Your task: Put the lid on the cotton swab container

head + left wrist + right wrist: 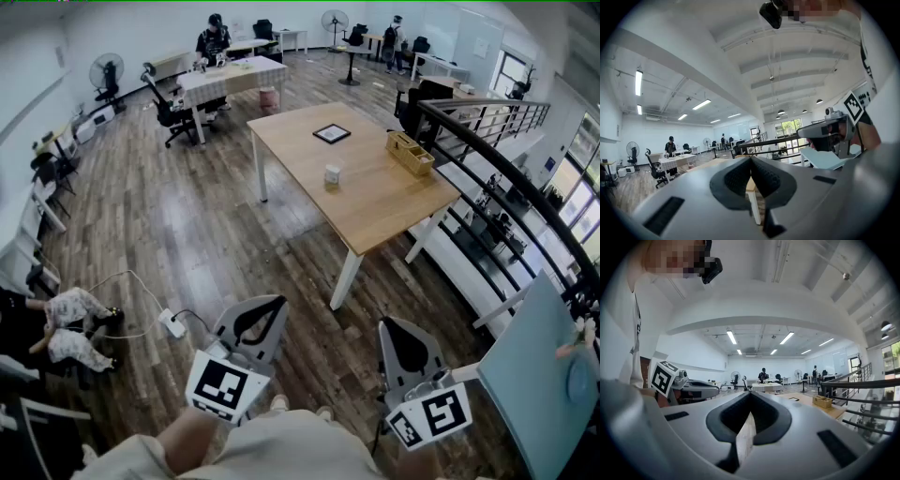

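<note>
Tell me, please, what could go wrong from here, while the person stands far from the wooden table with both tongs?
1. A power strip and its cable lie on the floor near the way to the table; a foot could catch them.
2. The left tongs and right tongs are shut and empty; arriving shut, they might knock the small container over.
3. The lid cannot be made out from here, so finding it may take a search.

Your head camera looks steeply down from above the left gripper [261,314] and right gripper [412,349], with the counter [375,197] well ahead of them. Each gripper camera sits close behind its own jaws, facing forward and tilted up toward the ceiling [787,56]. All three views share that counter, and each gripper view catches the other gripper beside it.
</note>
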Demonstrator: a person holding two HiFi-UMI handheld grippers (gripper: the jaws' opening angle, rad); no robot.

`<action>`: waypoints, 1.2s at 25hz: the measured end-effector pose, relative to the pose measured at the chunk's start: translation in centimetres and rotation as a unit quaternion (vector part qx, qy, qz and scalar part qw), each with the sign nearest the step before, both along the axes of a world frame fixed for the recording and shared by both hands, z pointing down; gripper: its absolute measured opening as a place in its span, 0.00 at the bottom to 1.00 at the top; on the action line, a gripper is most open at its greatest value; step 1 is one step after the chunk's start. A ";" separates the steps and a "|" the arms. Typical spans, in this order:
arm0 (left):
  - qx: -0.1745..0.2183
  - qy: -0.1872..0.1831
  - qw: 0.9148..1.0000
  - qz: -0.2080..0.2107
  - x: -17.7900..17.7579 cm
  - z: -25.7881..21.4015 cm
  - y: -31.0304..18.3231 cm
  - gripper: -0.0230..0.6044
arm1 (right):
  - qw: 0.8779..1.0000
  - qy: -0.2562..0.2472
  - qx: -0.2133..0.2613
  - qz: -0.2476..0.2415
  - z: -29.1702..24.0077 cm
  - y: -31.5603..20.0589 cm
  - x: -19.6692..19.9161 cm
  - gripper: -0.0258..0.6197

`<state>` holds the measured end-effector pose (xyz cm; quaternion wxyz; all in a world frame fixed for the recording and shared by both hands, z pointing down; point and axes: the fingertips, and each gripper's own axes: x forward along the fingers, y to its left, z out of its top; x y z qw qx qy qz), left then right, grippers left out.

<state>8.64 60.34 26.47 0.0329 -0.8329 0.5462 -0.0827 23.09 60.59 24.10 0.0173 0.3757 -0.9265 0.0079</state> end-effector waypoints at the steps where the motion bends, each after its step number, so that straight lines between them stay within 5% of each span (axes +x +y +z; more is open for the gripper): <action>1: 0.001 0.003 1.000 0.001 -0.1 0.0 -0.1 0.07 | 1.000 -0.003 -0.001 0.001 0.0 0.0 -0.1 0.08; 30: -0.024 0.014 1.000 0.003 -9.6 3.9 -2.3 0.07 | 0.999 -0.012 -0.048 0.015 4.4 -2.7 -8.1 0.08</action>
